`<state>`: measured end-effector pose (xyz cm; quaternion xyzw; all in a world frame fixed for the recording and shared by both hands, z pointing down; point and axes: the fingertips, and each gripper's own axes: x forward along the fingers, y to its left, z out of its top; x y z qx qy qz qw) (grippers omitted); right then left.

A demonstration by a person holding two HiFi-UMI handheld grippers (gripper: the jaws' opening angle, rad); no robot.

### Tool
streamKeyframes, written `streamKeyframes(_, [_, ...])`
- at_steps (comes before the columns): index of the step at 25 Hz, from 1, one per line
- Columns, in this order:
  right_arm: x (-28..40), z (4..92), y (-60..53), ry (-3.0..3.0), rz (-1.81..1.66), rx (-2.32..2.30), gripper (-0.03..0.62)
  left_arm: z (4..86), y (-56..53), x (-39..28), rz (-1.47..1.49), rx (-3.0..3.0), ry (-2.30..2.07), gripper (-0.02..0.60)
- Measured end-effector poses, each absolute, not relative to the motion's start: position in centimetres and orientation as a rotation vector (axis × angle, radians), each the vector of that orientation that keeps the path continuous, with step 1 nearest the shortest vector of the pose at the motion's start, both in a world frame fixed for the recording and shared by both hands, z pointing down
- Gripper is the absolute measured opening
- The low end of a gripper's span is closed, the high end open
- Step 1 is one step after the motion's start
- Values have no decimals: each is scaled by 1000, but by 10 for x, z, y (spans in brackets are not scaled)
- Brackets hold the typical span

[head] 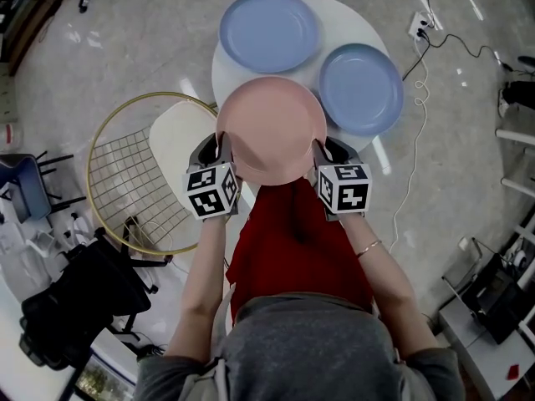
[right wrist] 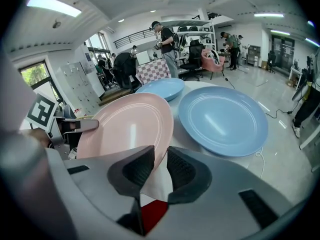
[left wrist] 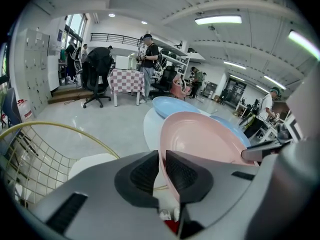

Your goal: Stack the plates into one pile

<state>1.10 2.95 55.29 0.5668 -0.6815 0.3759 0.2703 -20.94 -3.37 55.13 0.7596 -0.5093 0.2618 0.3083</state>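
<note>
Currently on hand, item by item:

1. Pink plate (head: 271,128): one, at the near edge of the round white table (head: 344,22), with its near part reaching past that edge over red cloth (head: 288,241). It is held at two opposite points of its rim and sits at a tilt in both gripper views.
2. Left gripper (head: 221,150): its jaws pinch the plate's left rim. The left gripper view shows the rim running between the two ribbed pads (left wrist: 182,171), with a pad on each face.
3. Right gripper (head: 323,152): its jaws pinch the plate's right rim. The right gripper view shows the edge entering the narrow gap between the pads.
4. Far blue plate (head: 269,30): lies flat on the far side of the table, apart from the pink plate.
5. Right blue plate (head: 361,88): lies flat on the table to the right, just beside the pink plate. Whether the two rims touch cannot be told.
6. Wire chair (head: 125,182): has a gold rim and a white seat pad, and stands on the floor left of the table.
</note>
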Motion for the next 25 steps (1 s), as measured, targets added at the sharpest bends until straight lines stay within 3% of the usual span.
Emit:
streamKeyframes(12, [41, 506, 20, -1827, 955, 1719, 91, 504, -63, -173, 609, 2151, -1283, 51])
streamKeyframes(25, [129, 486, 31, -1688, 950, 1952, 91, 480, -90, -66, 632, 2329, -1102, 49])
